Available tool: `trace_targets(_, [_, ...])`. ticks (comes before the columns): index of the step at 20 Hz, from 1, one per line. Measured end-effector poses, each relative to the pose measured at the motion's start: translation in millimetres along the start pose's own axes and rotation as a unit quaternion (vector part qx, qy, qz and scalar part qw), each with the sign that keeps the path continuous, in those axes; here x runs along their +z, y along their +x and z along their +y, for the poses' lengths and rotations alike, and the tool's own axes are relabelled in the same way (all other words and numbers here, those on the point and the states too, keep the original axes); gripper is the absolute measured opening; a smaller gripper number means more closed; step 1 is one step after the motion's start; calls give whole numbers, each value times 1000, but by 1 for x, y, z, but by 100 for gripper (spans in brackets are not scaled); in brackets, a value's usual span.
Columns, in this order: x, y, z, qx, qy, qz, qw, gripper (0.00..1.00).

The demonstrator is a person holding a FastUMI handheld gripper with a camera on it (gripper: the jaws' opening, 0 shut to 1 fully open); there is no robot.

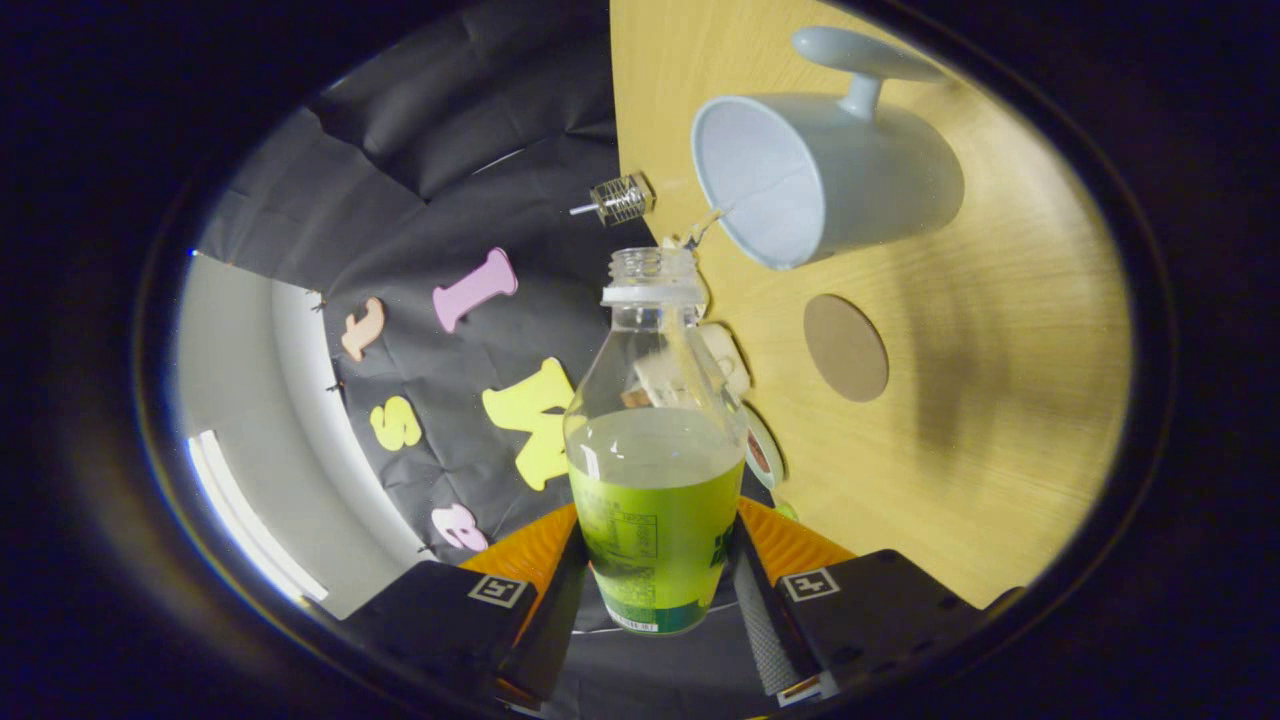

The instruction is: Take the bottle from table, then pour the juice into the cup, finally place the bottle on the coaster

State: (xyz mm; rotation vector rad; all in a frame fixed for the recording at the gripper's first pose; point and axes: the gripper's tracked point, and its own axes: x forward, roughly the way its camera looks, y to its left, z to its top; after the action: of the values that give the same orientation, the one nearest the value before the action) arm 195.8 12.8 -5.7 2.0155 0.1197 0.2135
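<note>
Nothing legible: print on the bottle's [655, 470] green label too blurred to read; square coded markers on the gripper [655, 590], no readable characters.

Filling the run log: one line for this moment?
claw: shut on bottle | bottle: uncapped, tipped toward cup | juice: partly full | coaster: bare
</note>
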Motion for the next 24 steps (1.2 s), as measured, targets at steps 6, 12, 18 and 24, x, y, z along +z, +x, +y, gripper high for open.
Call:
trace_targets(6, [-1, 8, 10, 8, 14, 0, 1000, 77])
trace_targets(12, [-3, 5, 14, 18, 47, 1, 999, 77])
trace_targets(18, [2, 7, 22, 28, 61, -4, 998, 77])
trace_targets(24, [8, 4, 32, 50, 83, -6, 995, 77])
